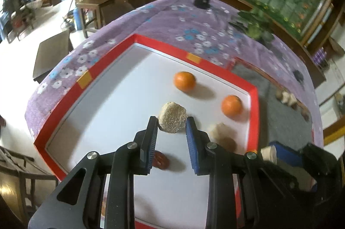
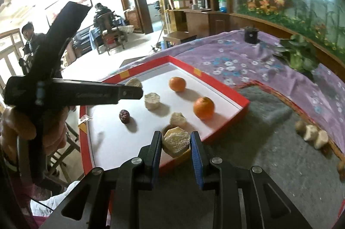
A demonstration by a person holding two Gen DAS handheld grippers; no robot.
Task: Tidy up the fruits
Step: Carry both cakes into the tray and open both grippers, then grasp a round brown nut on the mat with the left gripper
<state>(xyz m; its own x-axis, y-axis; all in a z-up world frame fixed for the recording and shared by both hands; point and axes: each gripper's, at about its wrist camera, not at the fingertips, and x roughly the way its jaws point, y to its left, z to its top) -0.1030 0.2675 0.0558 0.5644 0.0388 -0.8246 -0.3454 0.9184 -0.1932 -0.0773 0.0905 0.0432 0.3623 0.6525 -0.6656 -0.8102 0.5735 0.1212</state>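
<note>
Black gripper linkages fill the bottom of both wrist views, and each pair of blue-padded jaws stands narrow, clamped on a pale piece. From its own camera, the left gripper (image 1: 171, 122) holds a beige, rough-skinned, many-sided fruit chunk (image 1: 172, 120) above the white floor of the red-rimmed shallow cardboard tray (image 1: 151, 42). The right gripper (image 2: 176, 138) pinches a similar hexagonal, sugary-looking beige chunk (image 2: 176, 141) over the tray's near edge, close to the corner.

Already lying in the tray are two round orange tangerines (image 2: 177, 84) (image 2: 203, 107), a dark red wrinkled date (image 2: 124, 116), and two more pale chunks (image 2: 152, 100) (image 2: 178, 119). A few beige pieces (image 2: 312, 131) are still on the grey felt mat (image 2: 269, 142) to the right, on the purple flowered tablecloth (image 2: 226, 56).

As I judge it, both chunks are about to be set down among the fruit. The risks: the right chunk hangs just over the red rim, so letting go here could tip it onto the mat. The left chunk sits at the very tips of the pads and might slip or crumble. The two grippers work close together over one small tray and could knock each other, or nudge a tangerine into rolling.
</note>
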